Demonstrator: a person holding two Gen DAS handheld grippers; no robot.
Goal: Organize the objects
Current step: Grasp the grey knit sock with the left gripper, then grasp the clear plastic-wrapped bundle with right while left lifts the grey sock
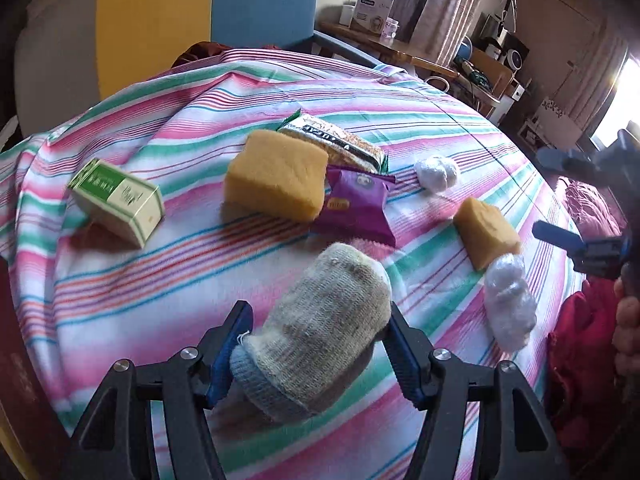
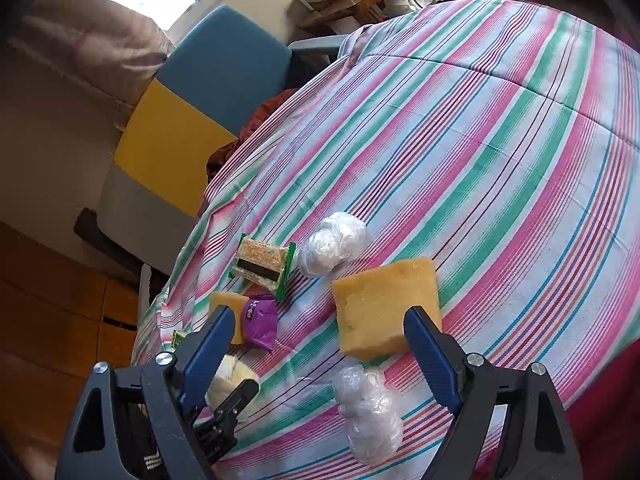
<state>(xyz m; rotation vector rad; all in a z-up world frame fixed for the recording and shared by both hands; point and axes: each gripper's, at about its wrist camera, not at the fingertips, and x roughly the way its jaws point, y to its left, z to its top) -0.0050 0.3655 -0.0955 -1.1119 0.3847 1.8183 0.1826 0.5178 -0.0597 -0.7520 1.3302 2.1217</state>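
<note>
Broadly, a striped cloth (image 1: 168, 264) covers the table, strewn with two yellow sponges, snack packets, a green box and plastic-wrapped balls; nearest, the left claw (image 1: 316, 344) is clamped on a grey sock (image 1: 328, 316) lying on the cloth; best to lift it straight up, clear of the purple packet (image 1: 358, 208); the right claw (image 2: 320, 344) hovers spread apart above the smaller sponge (image 2: 386, 308).

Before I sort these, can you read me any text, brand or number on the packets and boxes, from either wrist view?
No text can be read for certain.
Green and white box: printed lines, too blurred.
Green-edged snack packet: white characters on a black band, not legible.
Purple packet: round logo and yellow tag, too small.
White box on the far desk: blue label, unreadable.
</note>
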